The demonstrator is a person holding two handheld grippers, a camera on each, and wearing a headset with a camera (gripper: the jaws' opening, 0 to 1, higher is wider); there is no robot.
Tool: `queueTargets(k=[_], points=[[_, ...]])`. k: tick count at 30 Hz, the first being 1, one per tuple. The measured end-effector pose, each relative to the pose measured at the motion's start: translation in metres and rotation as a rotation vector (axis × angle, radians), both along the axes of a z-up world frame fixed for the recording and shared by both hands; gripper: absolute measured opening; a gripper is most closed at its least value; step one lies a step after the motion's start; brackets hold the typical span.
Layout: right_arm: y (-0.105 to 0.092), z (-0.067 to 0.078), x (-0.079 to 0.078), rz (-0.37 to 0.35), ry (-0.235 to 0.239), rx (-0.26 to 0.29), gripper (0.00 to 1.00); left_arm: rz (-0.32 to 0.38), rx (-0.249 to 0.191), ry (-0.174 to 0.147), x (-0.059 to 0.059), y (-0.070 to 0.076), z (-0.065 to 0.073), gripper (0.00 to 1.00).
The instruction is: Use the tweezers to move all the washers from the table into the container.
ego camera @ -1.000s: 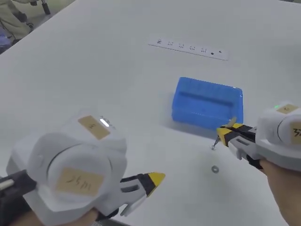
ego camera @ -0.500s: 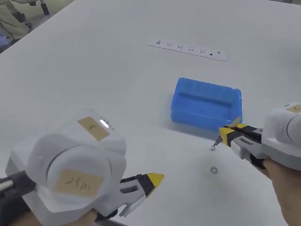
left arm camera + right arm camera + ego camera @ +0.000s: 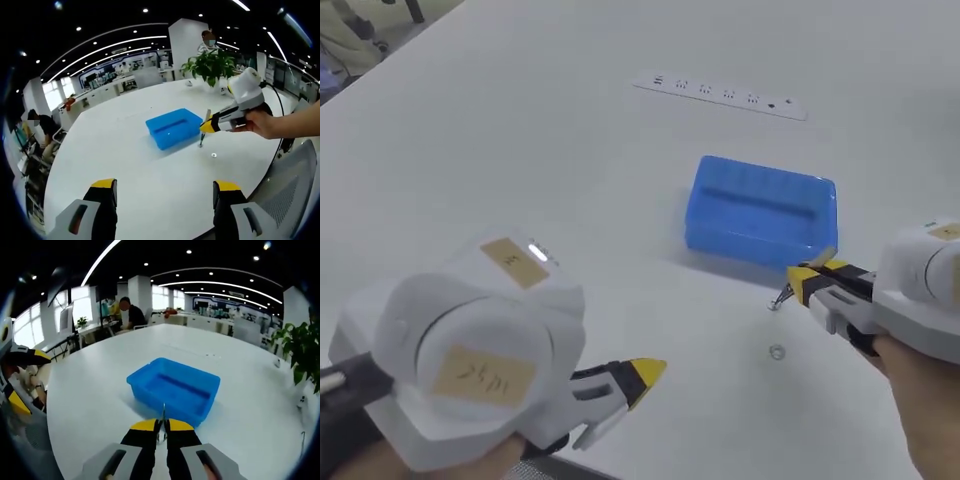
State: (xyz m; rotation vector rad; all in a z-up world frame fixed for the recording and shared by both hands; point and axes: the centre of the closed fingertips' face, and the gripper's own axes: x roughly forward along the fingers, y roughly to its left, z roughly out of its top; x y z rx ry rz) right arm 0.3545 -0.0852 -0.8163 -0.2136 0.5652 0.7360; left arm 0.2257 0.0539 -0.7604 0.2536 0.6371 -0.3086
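The blue container (image 3: 761, 209) stands mid-table. My right gripper (image 3: 804, 280) hovers just off its near right corner, shut on thin metal tweezers (image 3: 780, 297) that point down at the table. Whether the tips hold a washer is too small to tell. One small washer (image 3: 777, 352) lies on the table a little nearer than the tweezers. In the right gripper view the jaws (image 3: 161, 426) pinch the tweezers (image 3: 163, 415) in front of the container (image 3: 175, 386). My left gripper (image 3: 165, 192) is open and holds nothing, well short of the container (image 3: 172, 128) and the washer (image 3: 214, 155).
A white power strip (image 3: 720, 97) lies on the white table (image 3: 520, 170) beyond the container. The table's near edge runs just below the left gripper (image 3: 630, 395). Potted plants (image 3: 210, 65) and people sit at the table's far sides.
The head camera has shifted slightly. The right gripper with the tweezers has drifted a touch to the right beside the container. The left gripper stays still.
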Motion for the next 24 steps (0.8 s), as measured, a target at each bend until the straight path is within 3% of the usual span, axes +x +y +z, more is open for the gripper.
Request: queueTargets(k=[11,17,24], points=[[0.004,-0.003,0.000,0.059,-0.046,-0.076,0.01,0.001,-0.005,-0.004,0.000,-0.001,0.001,0.80],[0.000,-0.002,0.004,0.052,-0.013,-0.064,0.01,-0.006,0.000,-0.010,-0.001,-0.001,0.003,0.80],[-0.003,0.012,0.005,0.030,-0.013,-0.024,0.01,-0.019,0.010,-0.026,0.000,-0.001,0.011,0.80]])
